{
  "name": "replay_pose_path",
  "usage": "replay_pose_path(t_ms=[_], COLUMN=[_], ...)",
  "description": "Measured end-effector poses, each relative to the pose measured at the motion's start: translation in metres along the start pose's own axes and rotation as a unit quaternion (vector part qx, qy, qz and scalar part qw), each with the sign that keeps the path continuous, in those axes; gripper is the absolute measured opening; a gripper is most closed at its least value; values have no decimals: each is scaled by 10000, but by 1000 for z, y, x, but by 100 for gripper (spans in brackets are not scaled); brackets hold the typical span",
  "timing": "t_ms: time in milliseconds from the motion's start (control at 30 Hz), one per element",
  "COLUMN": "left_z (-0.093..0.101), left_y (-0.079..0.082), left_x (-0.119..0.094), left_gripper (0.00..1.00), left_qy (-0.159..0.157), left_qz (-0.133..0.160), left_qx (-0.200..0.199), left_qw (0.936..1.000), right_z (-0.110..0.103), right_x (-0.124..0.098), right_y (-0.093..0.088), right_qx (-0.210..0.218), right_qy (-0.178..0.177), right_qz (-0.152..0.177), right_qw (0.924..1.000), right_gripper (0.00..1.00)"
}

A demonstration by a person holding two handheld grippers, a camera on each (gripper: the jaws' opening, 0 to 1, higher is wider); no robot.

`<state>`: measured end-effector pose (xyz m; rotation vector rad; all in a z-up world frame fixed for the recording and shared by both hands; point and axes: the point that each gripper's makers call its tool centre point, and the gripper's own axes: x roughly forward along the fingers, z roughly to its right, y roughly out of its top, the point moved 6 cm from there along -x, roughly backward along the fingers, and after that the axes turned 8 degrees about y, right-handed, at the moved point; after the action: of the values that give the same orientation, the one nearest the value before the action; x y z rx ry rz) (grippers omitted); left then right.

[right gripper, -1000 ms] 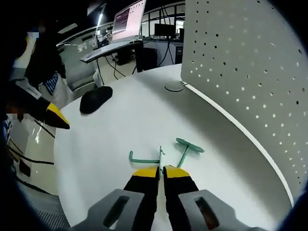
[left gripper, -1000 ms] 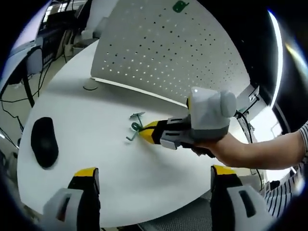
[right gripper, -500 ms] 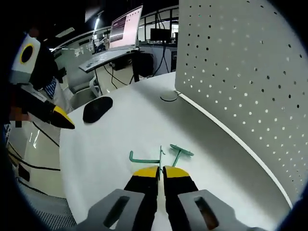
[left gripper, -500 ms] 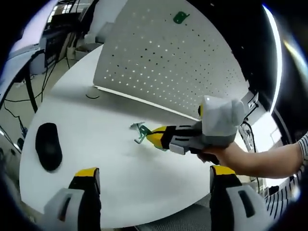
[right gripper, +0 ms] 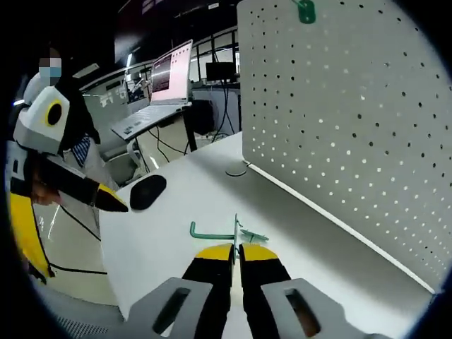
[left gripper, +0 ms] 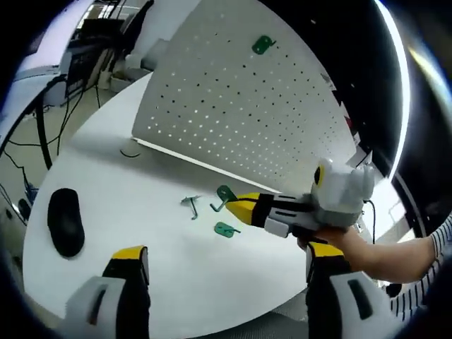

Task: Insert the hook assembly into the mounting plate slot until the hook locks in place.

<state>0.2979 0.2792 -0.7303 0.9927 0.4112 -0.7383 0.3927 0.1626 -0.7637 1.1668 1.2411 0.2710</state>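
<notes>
Right gripper view: right gripper (right gripper: 236, 248) with yellow-tipped jaws pressed together, clenched on a green metal wire hook assembly (right gripper: 224, 232) raised off the white round table (right gripper: 183, 219). Hook's bent arm sticking out to the left of the jaw tips, its small flat disc foot just to the right. White perforated metal mounting plate (right gripper: 353, 120) standing upright along the table's far side, beyond and to the right of the hook, well apart from it. Small green tab (right gripper: 305, 11) already fixed near the plate's top edge. Black computer mouse (right gripper: 147, 191) on the table, left of the plate; left gripper (right gripper: 113, 200) entering from the left, near the mouse

Left gripper view: left gripper (left gripper: 222, 265) with jaws spread wide, released, nothing between them. Right gripper (left gripper: 240, 207) reaching in from the right in a person's hand (left gripper: 349, 240), hook assembly (left gripper: 223, 197) at its tips, in front of the plate's (left gripper: 240, 92) lower edge. Loose green disc piece (left gripper: 224, 229) and small grey-green hook piece (left gripper: 191, 205) lying on the table (left gripper: 141, 212) in front of the plate. Mouse (left gripper: 65, 222) far left of the plate
</notes>
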Motion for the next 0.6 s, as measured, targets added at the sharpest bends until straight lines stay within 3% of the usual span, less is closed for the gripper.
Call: replay_pose_path(t_ms=[300,600], left_z=[9,33], left_y=[12,21], left_x=[5,16], left_gripper=[90,81], left_qy=[-241,-668], left_qz=[117,192], left_qx=[-270,-458], left_qw=[9993,9965], right_z=[-5,-16], right_x=[-34,-68], right_y=[10,15], right_qx=[298,781], right_qy=[-92,-158], right_qz=[532,1153], right_qw=[9981,9901], right_gripper=[0,0])
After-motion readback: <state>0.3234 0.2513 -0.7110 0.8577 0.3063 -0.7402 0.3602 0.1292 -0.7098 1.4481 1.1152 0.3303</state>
